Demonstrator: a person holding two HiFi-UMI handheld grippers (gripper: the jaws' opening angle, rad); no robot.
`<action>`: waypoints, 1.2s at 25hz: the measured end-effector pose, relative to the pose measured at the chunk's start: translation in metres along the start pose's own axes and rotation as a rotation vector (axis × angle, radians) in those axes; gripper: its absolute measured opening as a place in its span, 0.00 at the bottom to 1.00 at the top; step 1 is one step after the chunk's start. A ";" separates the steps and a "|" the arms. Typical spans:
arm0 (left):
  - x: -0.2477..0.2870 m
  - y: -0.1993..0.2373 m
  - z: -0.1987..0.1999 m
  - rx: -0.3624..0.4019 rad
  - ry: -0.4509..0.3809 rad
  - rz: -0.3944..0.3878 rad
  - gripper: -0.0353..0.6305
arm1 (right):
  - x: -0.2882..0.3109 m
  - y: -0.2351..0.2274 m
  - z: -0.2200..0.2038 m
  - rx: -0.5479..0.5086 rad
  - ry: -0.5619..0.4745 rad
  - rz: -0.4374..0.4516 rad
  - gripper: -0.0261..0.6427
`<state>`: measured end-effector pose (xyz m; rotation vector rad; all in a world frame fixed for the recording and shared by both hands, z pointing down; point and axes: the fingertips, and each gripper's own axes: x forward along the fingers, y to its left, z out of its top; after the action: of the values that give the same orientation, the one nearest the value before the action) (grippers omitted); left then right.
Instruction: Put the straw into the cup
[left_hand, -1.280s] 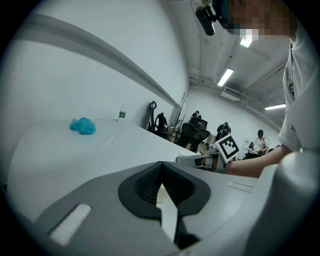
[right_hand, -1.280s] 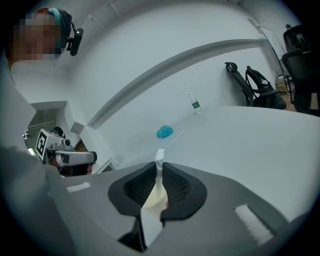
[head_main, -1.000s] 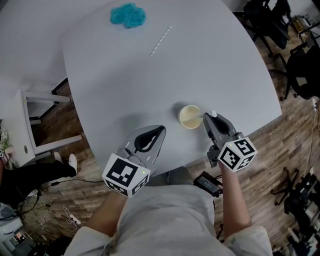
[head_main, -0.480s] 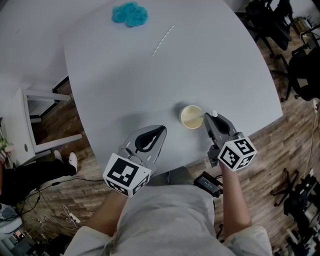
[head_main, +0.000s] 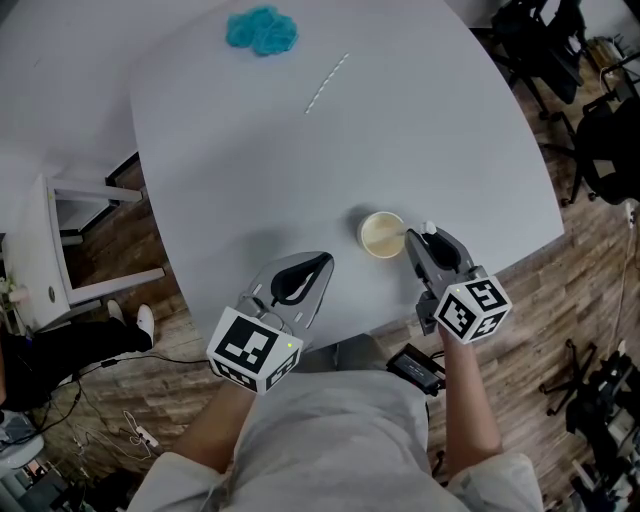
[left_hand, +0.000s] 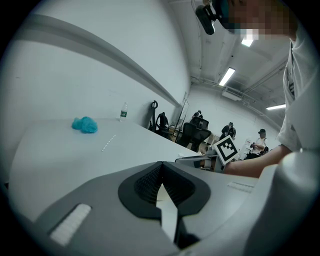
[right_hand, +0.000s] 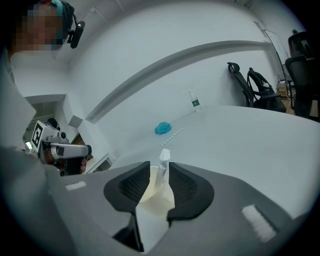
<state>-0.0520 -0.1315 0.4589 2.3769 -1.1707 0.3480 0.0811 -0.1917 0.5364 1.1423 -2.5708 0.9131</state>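
A cream paper cup (head_main: 381, 234) stands near the table's front edge. My right gripper (head_main: 425, 235) is just right of it. Its jaws have just been opening and now stand open, with a white wrapped straw (right_hand: 163, 159) upright between them. The pads do not press on the straw. Its lower end drops toward the cup's mouth (right_hand: 155, 195), partly hidden by the jaws. A second straw (head_main: 326, 83) lies far back on the table. My left gripper (head_main: 320, 262) rests left of the cup with its jaws together and nothing between them (left_hand: 161, 165).
A teal crumpled ball (head_main: 261, 29) lies at the table's far edge, beyond the loose straw. The grey table (head_main: 230, 170) ends close to my body. Office chairs (head_main: 600, 120) stand on the wooden floor at the right, and a white cabinet (head_main: 60, 230) stands at the left.
The right gripper's jaws look slightly wider apart than before. Both hands, the cup and the straws keep their places.
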 end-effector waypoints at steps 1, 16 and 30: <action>0.000 0.000 0.000 0.000 0.000 0.000 0.08 | -0.001 -0.001 0.000 0.000 0.001 -0.003 0.22; -0.005 -0.012 0.006 0.012 -0.024 -0.008 0.08 | -0.024 -0.004 0.002 0.000 -0.013 -0.035 0.23; -0.025 -0.027 0.011 0.036 -0.055 0.005 0.08 | -0.064 0.016 0.017 -0.039 -0.065 -0.038 0.05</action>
<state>-0.0450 -0.1057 0.4313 2.4291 -1.2053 0.3101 0.1148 -0.1549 0.4906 1.2250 -2.5967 0.8277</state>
